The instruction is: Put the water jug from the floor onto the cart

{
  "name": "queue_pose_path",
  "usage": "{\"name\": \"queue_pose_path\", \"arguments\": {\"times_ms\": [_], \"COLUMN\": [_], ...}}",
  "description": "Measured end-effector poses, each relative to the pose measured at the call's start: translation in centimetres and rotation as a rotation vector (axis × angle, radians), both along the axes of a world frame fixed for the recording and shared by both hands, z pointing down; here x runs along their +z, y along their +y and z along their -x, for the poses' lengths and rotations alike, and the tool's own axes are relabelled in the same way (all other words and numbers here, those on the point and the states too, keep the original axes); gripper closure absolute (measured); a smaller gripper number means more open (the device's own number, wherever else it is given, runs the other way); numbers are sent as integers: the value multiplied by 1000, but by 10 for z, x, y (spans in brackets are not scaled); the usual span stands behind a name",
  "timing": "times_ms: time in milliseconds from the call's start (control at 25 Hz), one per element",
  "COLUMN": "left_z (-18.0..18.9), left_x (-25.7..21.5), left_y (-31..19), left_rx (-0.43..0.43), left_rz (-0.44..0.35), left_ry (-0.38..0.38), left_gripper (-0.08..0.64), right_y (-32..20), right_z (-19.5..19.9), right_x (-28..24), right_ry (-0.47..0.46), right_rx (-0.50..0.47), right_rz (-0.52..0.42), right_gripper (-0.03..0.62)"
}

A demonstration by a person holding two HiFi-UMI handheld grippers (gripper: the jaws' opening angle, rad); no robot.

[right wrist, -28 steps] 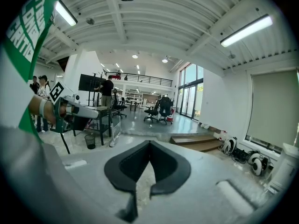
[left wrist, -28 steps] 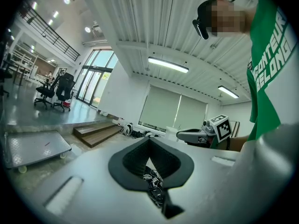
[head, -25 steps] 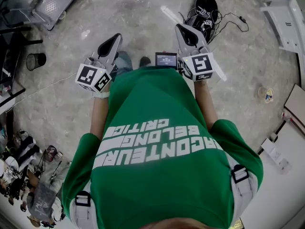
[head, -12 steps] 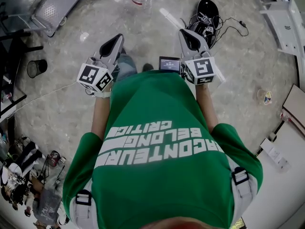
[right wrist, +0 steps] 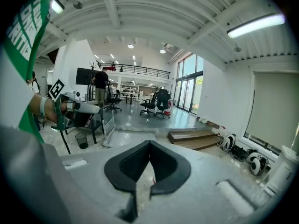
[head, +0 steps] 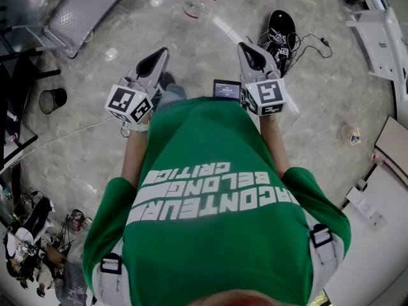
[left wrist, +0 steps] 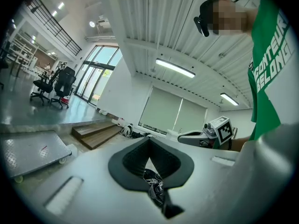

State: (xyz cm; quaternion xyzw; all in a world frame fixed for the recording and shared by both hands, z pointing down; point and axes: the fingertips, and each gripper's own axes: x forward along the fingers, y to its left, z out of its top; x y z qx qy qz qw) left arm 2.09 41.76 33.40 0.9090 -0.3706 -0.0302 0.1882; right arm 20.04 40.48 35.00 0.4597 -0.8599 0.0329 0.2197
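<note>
The clear water jug (head: pixel 194 6) with a red cap stands on the floor at the top of the head view, ahead of both grippers. The grey platform cart (head: pixel 86 8) lies at the upper left, and it shows low on the left in the left gripper view (left wrist: pixel 28 153). My left gripper (head: pixel 158 57) and right gripper (head: pixel 248 48) are held out in front of the person's green shirt, both shut and holding nothing. Their dark jaws meet in the left gripper view (left wrist: pixel 149 141) and the right gripper view (right wrist: pixel 149 143). Neither gripper touches the jug or the cart.
A black waste bin (head: pixel 51 99) stands at the left. A black pile of gear with cables (head: pixel 280 29) lies right of the jug, beside a white strip (head: pixel 226 27). White furniture (head: pixel 382 37) lines the right side. Wooden steps (left wrist: pixel 96 133) and office chairs (left wrist: pixel 53 85) stand further off.
The floor has slid down the head view as the person walked forward. The jug has come fully into view at the top. Both grippers stayed shut and level.
</note>
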Motion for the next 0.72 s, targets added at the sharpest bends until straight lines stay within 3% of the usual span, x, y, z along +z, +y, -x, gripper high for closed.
{"name": "queue_pose_path", "arguments": {"times_ms": [360, 720], "left_z": [48, 67], "left_x": [1, 10], "left_y": [-30, -53], "left_rx": [40, 88], "left_rz": [3, 5], "left_ry": [13, 6], "left_gripper": [548, 548], "right_y": [-40, -55], "right_z": [59, 75], "right_x": [-3, 7], "right_ry": [9, 31], "right_rx": [0, 33], "right_rz": [0, 17], "right_gripper": [598, 598]}}
